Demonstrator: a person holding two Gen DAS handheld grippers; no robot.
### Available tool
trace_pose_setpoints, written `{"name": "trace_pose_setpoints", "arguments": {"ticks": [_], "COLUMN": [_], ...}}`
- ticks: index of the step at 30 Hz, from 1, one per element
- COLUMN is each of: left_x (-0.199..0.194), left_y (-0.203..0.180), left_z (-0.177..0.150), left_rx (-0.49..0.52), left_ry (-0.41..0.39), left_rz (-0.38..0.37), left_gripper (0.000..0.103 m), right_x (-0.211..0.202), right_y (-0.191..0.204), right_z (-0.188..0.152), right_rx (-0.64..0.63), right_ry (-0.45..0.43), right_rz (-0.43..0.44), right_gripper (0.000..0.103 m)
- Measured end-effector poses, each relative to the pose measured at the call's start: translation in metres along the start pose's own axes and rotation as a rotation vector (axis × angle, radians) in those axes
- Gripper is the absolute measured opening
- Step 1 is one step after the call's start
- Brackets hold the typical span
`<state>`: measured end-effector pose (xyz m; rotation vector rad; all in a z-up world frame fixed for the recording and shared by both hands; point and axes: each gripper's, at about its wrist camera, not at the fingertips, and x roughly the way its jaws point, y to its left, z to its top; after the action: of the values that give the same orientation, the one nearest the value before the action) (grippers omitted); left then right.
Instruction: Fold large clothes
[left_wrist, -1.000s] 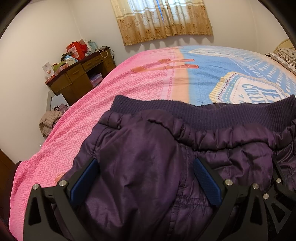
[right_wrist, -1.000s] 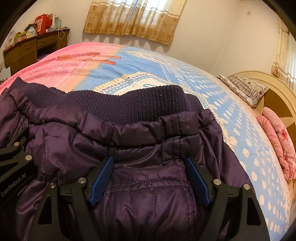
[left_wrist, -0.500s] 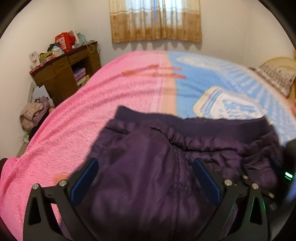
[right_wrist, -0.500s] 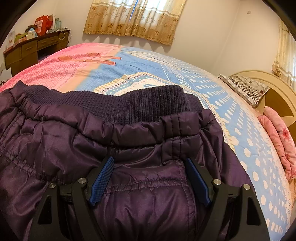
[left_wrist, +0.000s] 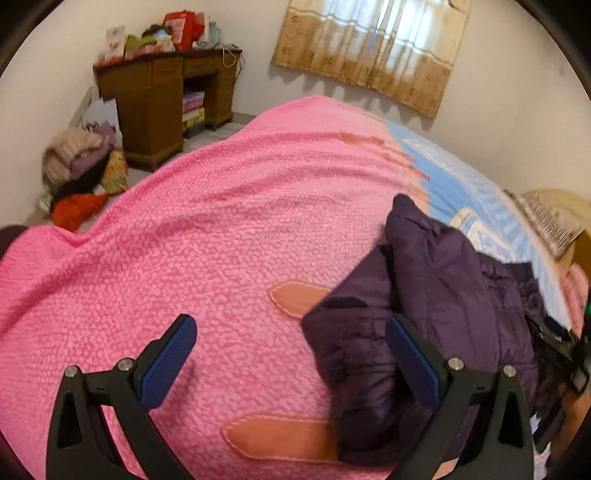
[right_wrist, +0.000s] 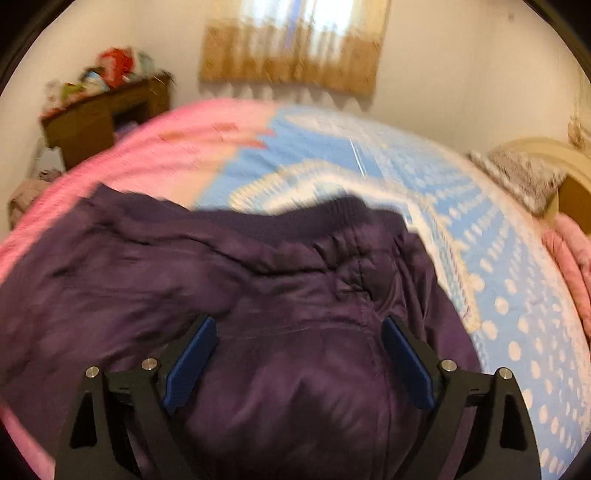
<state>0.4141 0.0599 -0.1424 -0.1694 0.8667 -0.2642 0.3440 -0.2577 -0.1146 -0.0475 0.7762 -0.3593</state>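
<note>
My left hand-held gripper (left_wrist: 291, 360) hangs open over the pink bedspread (left_wrist: 221, 240); the dark purple padded jacket (right_wrist: 258, 295) lies bunched to its right. My right hand-held gripper (right_wrist: 299, 363), jaws just widened, straddles the jacket ungripped. It looks soft, puffy and slippery; I'd pinch its ribbed knit hem (right_wrist: 314, 218) ahead.

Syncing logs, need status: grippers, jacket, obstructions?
Left gripper open, over the bedspread. Right gripper open above the jacket, jaws just widened. Nothing in the way.
</note>
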Motion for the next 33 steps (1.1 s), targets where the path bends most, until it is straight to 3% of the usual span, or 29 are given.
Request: {"name": "trace_pose_setpoints", "arguments": {"ticks": [3,7,12,16,22,27,29,30,32,33], "left_x": [0.007,0.025,0.055,0.078,0.123,0.159,0.161,0.159,0.158,0.157], "left_y": [0.005,0.003,-0.024,-0.043,-0.065,-0.07,-0.07,-0.07,-0.071,-0.074], "left_z": [0.013,0.033,0.05,0.065,0.087,0.085,0.083,0.084,0.082,0.079], "left_rx": [-0.009,-0.017,0.004,0.058,0.096,0.064,0.087,0.111,0.139,0.164], "left_ry": [0.001,0.051,0.155,0.211,0.311,0.486,0.484,0.471,0.495,0.515], "left_rz": [-0.067,-0.168,-0.294,-0.331,-0.372,-0.5,-0.526,-0.545,-0.625,-0.63], "left_gripper": [0.103,0.103,0.103,0.103,0.103,0.103,0.102,0.098,0.054,0.052], "right_x": [-0.045,-0.089,-0.112,-0.111,-0.093,-0.09,-0.087,-0.084,-0.082,-0.083], "right_y": [0.031,0.098,0.174,0.219,0.25,0.269,0.274,0.274,0.274,0.273], "right_z": [-0.006,-0.028,-0.067,-0.09,-0.096,-0.098,-0.1,-0.1,-0.104,-0.106], "right_rx": [-0.074,-0.249,-0.484,-0.642,-0.747,-0.831,-0.85,-0.85,-0.859,-0.865], "right_ry": [-0.097,-0.199,-0.285,-0.329,-0.376,-0.428,-0.446,-0.416,-0.417,-0.42], "right_rz": [0.059,0.21,0.265,0.229,0.142,0.111,0.102,0.137,0.135,0.138], "right_gripper": [0.091,0.091,0.091,0.091,0.091,0.091,0.077,0.054,0.045,0.041]}}
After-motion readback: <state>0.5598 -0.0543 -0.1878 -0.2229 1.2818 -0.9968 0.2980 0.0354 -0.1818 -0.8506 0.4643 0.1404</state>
